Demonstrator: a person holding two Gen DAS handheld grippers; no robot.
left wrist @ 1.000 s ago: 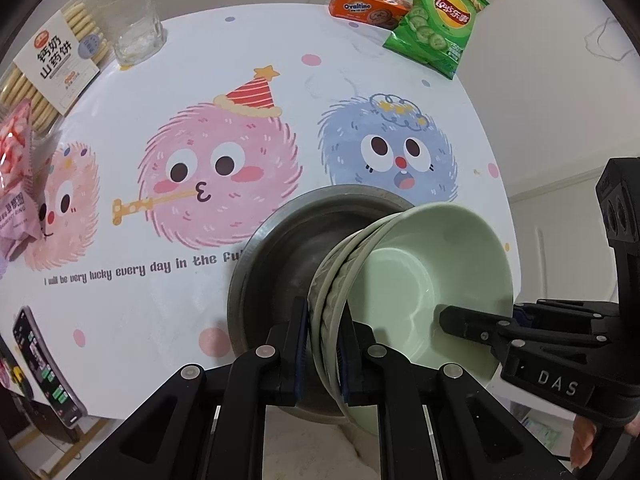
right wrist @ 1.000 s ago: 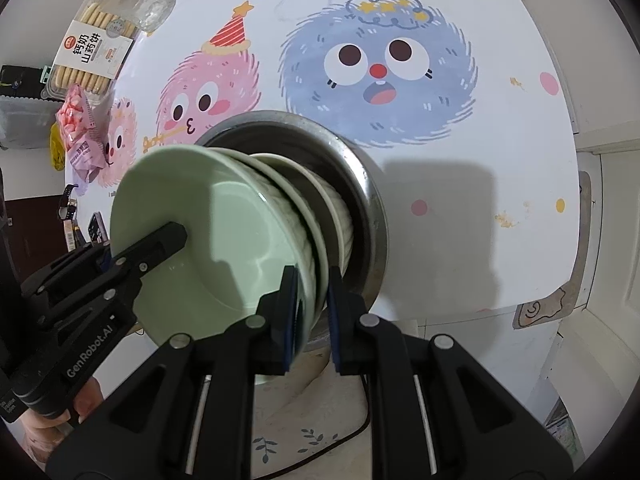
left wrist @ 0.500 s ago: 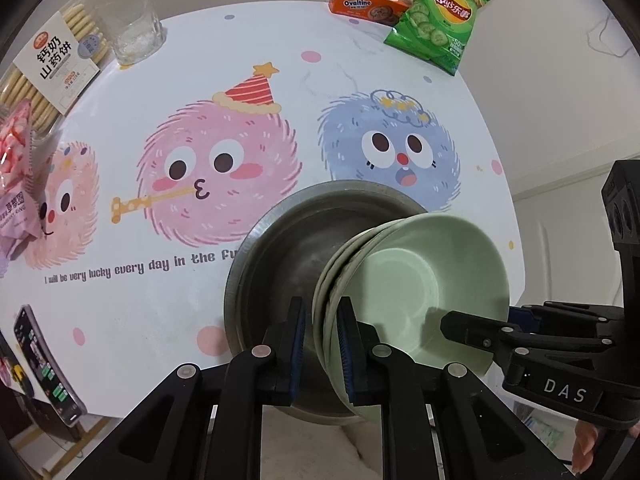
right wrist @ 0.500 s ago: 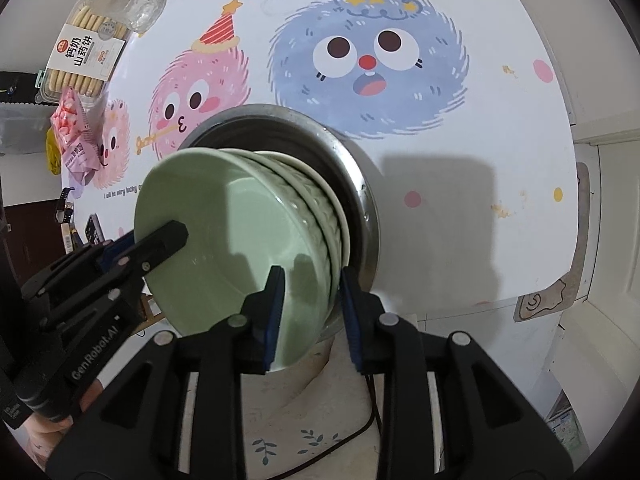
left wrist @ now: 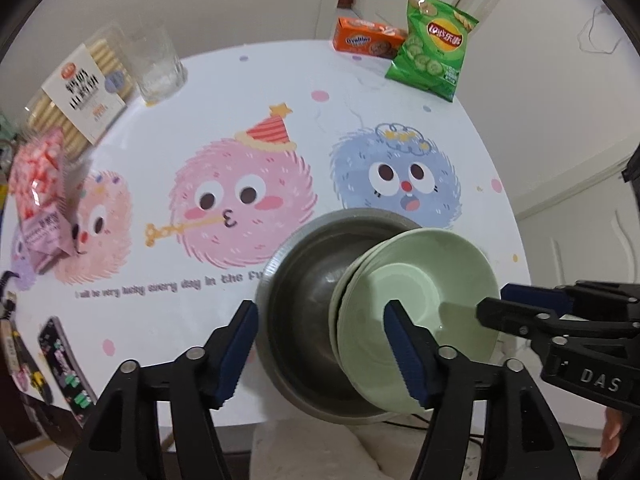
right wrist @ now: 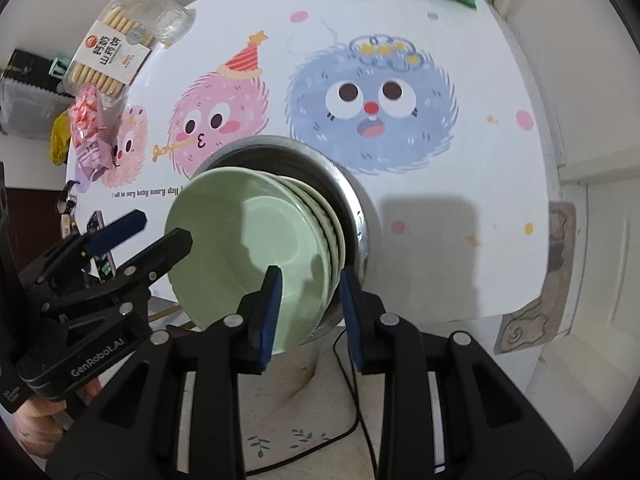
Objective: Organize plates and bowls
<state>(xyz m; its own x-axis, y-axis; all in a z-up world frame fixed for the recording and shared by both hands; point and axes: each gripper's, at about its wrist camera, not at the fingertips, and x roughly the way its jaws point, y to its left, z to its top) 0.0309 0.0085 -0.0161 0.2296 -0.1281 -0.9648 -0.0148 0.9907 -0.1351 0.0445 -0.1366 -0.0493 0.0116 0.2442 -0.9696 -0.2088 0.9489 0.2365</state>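
Near the table [left wrist: 360, 88] edge, stacked green bowls [left wrist: 420, 320] fill the metal basin [left wrist: 304, 300]; left claw [left wrist: 324, 348] opening empty, right claw [right wrist: 310, 308] parted, gripping nothing.

Pale green bowls [left wrist: 420, 320] in a grey steel basin [left wrist: 304, 312] on a white, cartoon-printed tablecloth [left wrist: 240, 128].

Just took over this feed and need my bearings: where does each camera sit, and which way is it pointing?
Left wrist: on the left gripper, looking steeply down at the green bowls in the metal basin; its opening fingers show, clear of the bowls, plus the right gripper.
Right wrist: on the right gripper, facing down; fingers straddle the bowls' rim; left gripper and a hand show.
Shared: bowls, basin, cartoon tablecloth.
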